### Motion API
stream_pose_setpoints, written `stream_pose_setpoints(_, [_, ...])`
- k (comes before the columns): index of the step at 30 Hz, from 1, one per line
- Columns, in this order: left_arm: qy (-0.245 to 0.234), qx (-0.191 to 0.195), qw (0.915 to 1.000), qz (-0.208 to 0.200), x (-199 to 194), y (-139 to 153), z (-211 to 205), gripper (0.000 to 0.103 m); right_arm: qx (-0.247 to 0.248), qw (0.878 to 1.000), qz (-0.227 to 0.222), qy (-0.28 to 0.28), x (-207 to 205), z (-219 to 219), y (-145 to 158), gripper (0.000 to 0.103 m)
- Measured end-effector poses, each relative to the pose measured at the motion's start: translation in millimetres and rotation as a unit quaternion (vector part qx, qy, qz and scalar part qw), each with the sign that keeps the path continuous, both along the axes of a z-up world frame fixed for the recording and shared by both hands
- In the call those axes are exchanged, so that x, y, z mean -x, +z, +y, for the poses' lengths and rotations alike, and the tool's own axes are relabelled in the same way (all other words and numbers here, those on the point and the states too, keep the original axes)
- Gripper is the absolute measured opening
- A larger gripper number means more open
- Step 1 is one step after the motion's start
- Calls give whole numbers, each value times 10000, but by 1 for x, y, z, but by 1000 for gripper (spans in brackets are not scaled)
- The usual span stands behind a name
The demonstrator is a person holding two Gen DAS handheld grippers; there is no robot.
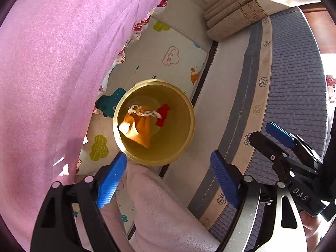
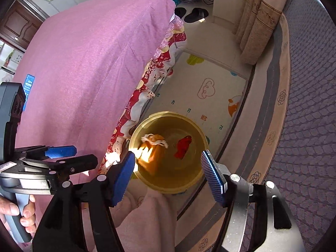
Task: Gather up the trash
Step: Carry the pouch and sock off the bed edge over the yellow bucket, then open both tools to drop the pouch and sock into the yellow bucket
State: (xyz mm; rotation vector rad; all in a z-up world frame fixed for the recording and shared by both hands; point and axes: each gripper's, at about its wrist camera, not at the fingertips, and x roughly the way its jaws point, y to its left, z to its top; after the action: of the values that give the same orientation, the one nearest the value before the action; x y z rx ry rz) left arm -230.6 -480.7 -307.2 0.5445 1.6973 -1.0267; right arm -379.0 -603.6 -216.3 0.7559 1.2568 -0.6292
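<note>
A round yellow plastic bin [image 1: 154, 121] is standing on the floor, its smooth wall tapering downward and its thick rim catching light; in the left wrist view it is sitting near centre, and in the right wrist view [image 2: 169, 152] slightly below centre. Lying on its bottom are an orange cloth pouch [image 1: 137, 127], soft and creased with a white knotted drawstring at its neck, and, toward 3 o'clock from it and just beside it, a small crumpled red scrap [image 1: 162, 114]. The bin is resting partly on a pale foam play mat [image 1: 168, 63] printed with cloud outlines, coloured shapes and small numerals. At 9 o'clock of the bin a bed is rising, covered with a smooth pink-purple sheet [image 2: 88, 63], and a red floral quilt [image 2: 147, 84] is hanging below its edge. At 3 o'clock a mattress [image 1: 294, 73] with grey-blue quilted scale stitching and a beige band of rose motifs is curving past. Beige pleated curtains [image 2: 258, 21] are hanging at 1 o'clock, with black slippers [image 2: 195, 14] on the floor beyond. A fuzzy pale pink fabric [image 1: 159, 210] is bulging up at 6 o'clock. The left tool [image 1: 170, 178] is hovering over the bin's near rim with its ribbed blue pads spread wide, holding nothing. The right tool [image 2: 168, 178] is likewise gaping above the bin, empty.
</note>
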Motion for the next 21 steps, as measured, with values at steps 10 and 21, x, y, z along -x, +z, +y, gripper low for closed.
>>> stream_pose_setpoints(10, [508,247,9983,-113,-44,31,22,81,25,9993,-74,356,-38,8,11,61])
stream_pose_setpoints(21, [2033,531,9751,-701,-155,83,147,81,134,9858,-579,1572,-172,85,52,61])
